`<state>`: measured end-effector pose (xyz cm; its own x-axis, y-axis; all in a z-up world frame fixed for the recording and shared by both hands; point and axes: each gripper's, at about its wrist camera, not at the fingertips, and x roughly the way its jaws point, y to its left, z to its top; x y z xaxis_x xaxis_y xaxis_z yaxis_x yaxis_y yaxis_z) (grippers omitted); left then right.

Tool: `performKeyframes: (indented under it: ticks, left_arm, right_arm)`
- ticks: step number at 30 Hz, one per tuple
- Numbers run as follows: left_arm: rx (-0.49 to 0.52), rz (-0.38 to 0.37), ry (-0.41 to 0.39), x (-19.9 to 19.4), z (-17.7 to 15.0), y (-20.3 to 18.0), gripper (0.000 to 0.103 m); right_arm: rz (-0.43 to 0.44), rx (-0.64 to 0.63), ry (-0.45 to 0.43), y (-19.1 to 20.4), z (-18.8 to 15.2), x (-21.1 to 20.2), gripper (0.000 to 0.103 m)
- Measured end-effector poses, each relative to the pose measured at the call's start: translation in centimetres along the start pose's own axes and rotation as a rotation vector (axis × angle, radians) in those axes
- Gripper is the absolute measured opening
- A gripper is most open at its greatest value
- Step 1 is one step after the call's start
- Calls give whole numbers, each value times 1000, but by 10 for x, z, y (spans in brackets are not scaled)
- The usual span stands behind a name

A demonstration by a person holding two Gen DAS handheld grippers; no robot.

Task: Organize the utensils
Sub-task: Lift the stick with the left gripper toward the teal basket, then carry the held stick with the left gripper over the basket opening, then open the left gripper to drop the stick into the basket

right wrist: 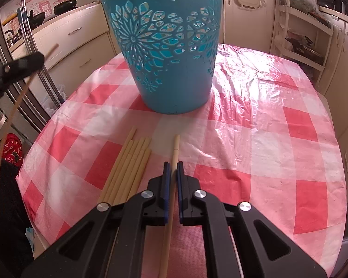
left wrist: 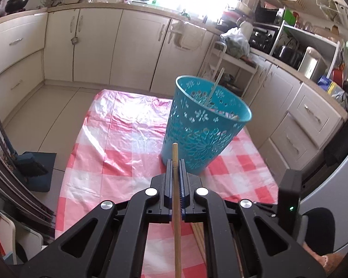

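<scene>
The left gripper (left wrist: 175, 165) clamps a chopstick (left wrist: 176, 208) running along its fingers, tip toward the basket (left wrist: 204, 125) just ahead. The right gripper (right wrist: 173, 168) pinches a pale chopstick (right wrist: 172, 180) low over the tablecloth (right wrist: 266, 139)

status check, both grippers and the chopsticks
Left gripper shut on a chopstick, raised near basket. Right gripper shut on another. Loose pile on table. Nothing blocking.
</scene>
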<state>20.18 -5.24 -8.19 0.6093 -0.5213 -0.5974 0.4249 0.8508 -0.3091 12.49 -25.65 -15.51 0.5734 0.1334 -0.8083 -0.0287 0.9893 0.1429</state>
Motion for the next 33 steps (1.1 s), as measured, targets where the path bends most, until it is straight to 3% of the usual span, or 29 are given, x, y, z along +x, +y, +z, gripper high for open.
performKeyframes:
  ticks: [7,13,25,33]
  left_arm:
    - [-39,-87,-106,-37,29,-10,5]
    - [-34,-117,-179,-48,53,-26,5]
    - [11,-95,-404,-21,137,-72,5]
    - [12,-36,-458,28,169,-80,5]
  right_arm:
    - [-2,-3,-2,1,0,-1,6]
    - [-1,0,-3,1,0,-1,7]
    - [-10,-6,-7,4,-2,-1,7]
    - [-13,-28,-15,6,-3,-1,8]
